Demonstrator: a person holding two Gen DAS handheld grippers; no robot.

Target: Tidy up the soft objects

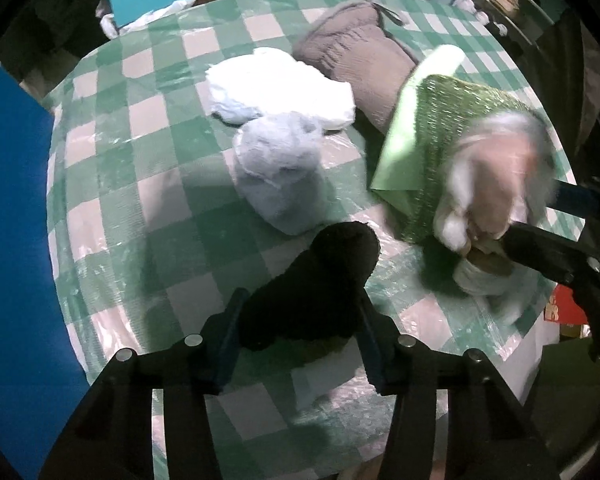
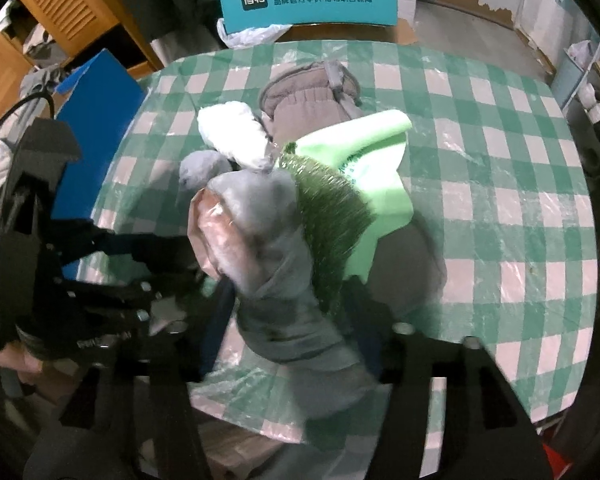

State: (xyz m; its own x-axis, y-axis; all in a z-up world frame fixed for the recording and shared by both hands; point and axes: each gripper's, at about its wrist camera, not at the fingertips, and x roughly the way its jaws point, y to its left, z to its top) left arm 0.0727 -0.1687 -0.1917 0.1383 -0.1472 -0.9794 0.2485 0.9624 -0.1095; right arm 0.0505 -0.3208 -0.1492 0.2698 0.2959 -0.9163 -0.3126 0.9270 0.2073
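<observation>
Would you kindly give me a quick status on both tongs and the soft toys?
Left tongs straddle black plush, grip unconfirmed. Grey-pink plush between right tongs, grip unclear. Green scrubber pad crowds it.

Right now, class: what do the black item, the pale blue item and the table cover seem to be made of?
Black item: probably plush or fleece, matte, soaks up light, rounded soft outline.
Pale blue item: fluffy pile fabric, fuzzy edges.
Table cover: checked cloth, seemingly under clear plastic film, glossy wrinkles and glare.
</observation>
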